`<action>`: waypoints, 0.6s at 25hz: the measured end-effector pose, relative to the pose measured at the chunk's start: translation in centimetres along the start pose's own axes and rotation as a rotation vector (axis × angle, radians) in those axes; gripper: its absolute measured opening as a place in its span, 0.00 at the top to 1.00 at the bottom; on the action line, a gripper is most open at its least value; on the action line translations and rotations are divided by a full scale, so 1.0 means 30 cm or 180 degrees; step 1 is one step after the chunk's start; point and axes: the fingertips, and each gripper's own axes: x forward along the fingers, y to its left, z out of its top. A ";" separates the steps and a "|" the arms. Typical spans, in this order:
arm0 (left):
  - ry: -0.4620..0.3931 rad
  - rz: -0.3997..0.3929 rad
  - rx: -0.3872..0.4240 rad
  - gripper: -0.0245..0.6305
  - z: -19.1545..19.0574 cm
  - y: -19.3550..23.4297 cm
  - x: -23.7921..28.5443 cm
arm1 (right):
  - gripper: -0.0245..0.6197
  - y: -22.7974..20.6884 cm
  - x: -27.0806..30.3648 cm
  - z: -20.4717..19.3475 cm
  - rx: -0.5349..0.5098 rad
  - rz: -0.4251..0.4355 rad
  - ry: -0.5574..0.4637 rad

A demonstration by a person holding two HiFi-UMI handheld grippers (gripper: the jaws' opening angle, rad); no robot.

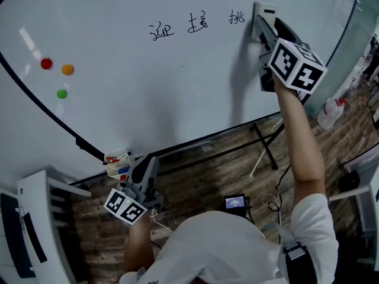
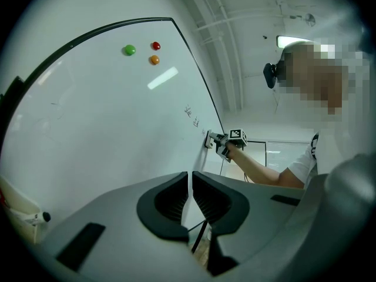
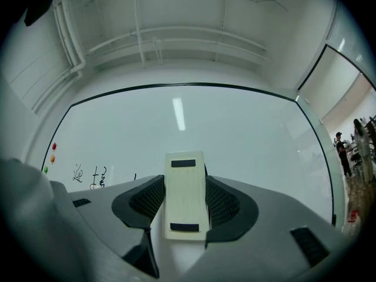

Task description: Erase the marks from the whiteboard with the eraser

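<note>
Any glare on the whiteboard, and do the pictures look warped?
Head view: the whiteboard bows outward, glare streak upper left, the right gripper casts a shadow. Left gripper view: a streak beneath the magnets. Right gripper view: a streak above the eraser, corners black.

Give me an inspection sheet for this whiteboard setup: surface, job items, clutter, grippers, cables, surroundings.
Surface: whiteboard, mostly bare, on a stand.
Job's things: three groups of black marks; eraser against the board just right of them.
Clutter: red, orange and green magnets on the board; marker holder at its lower edge.
Grippers: right gripper shut on the eraser; left gripper shut, empty, held low near the holder.
Cables: cable on the floor beside a small screen.
Surroundings: wood floor; bottle at the right; people far off.
</note>
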 end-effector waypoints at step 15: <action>0.0021 -0.0020 -0.0045 0.94 0.001 0.031 -0.020 | 0.59 0.112 -0.003 -0.002 -0.0049 0.0049 -0.0045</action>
